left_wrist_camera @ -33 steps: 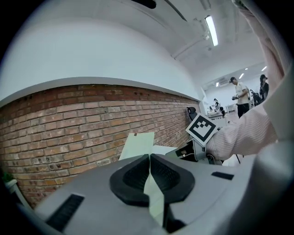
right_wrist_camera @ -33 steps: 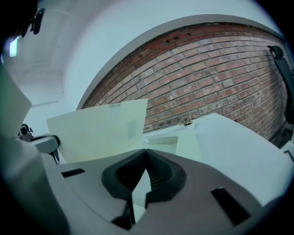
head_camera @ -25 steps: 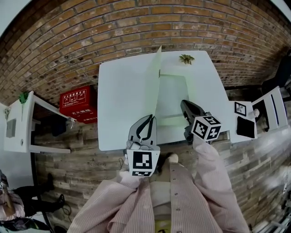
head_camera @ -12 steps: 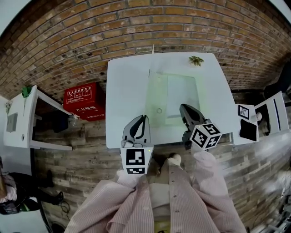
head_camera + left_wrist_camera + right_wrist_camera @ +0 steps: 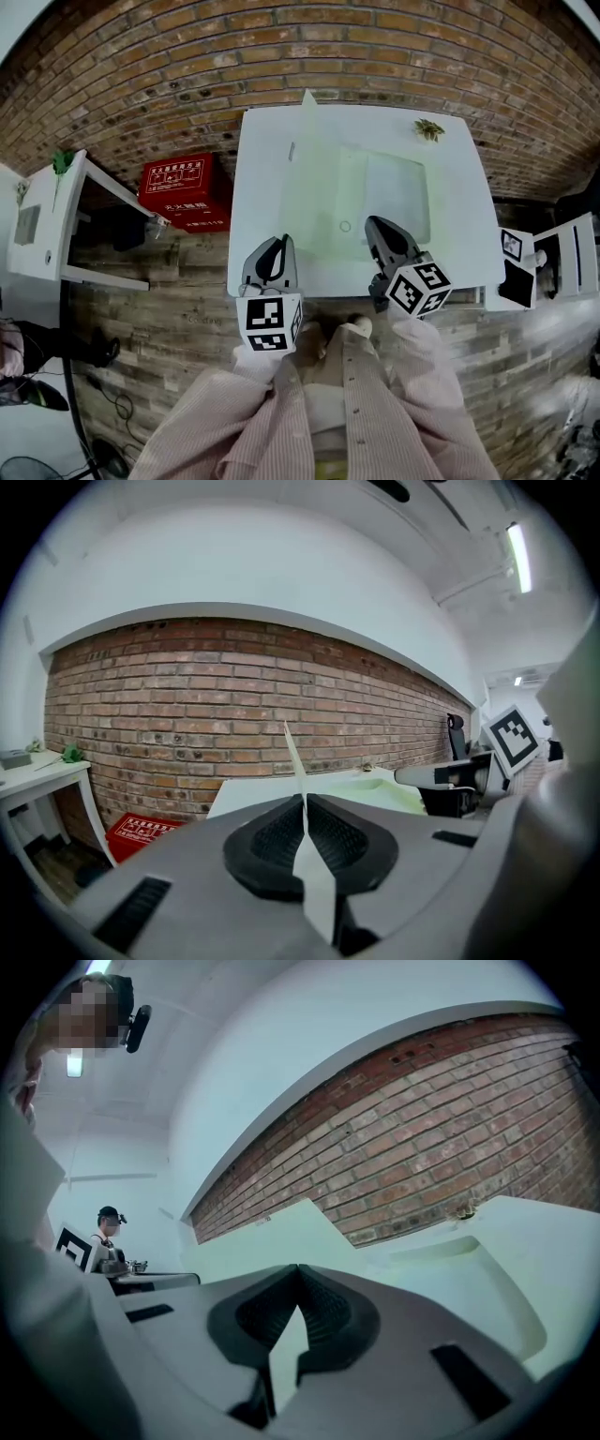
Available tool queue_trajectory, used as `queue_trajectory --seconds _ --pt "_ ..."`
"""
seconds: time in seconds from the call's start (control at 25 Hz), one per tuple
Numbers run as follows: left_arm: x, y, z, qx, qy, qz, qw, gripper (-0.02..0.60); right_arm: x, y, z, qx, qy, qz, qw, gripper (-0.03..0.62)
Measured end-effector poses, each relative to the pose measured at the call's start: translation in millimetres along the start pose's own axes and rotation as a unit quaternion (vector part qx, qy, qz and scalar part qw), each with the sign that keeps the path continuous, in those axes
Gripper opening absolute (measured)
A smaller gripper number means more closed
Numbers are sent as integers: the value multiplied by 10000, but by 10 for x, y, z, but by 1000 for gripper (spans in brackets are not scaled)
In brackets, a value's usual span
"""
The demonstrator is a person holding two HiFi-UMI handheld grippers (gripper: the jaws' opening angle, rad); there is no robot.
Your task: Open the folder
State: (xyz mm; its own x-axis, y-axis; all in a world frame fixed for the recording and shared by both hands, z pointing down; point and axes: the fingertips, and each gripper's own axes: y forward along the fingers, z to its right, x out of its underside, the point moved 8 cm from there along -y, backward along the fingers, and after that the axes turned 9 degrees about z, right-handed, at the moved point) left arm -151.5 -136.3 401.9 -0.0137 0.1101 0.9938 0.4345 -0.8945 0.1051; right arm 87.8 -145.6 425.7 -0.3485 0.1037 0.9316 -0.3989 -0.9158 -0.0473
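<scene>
A pale green translucent folder [image 5: 394, 197] lies on the white table [image 5: 258, 169]. Its cover [image 5: 314, 187] stands raised and leans to the left. My left gripper [image 5: 279, 242] is near the table's front edge, shut on the cover's near edge. In the left gripper view the cover [image 5: 292, 752] runs edge-on straight into that gripper [image 5: 304, 799]. Its jaws have just been opening a little, with the sheet between them. My right gripper [image 5: 377, 225] is shut over the folder's near right part, with nothing seen between its fingers. From the right gripper [image 5: 298, 1269] the raised cover [image 5: 281, 1232] shows ahead on the left.
A small dry plant piece [image 5: 429, 129] lies at the table's far right corner. On the floor to the left stand a red box [image 5: 178, 187] and a white side table [image 5: 47, 225]. A white stand with marker cards [image 5: 553, 262] is at the right. A brick wall runs behind.
The cover has swung from right of upright over to a lean to the left. My left gripper moved left with it. The right gripper drew slightly toward the front edge.
</scene>
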Motion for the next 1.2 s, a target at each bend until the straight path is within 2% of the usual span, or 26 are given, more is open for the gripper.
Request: queue_trajectory --seconds 0.2,0.6,0.88,1.2 --pt "135 17 -197 -421 -308 -165 9985 14 100 185 -124 -305 29 -187 9994 5" --pt "407 30 -432 -1298 -841 -357 9873 25 317 435 -318 -834 299 -484 9949 5" --pt "565 43 -531 -1720 -1032 -475 9785 34 439 570 -434 -1127 493 -590 9906 5" --pt "756 61 -642 -2201 -1137 -618 9669 58 532 612 -479 -1266 614 -712 9875 5"
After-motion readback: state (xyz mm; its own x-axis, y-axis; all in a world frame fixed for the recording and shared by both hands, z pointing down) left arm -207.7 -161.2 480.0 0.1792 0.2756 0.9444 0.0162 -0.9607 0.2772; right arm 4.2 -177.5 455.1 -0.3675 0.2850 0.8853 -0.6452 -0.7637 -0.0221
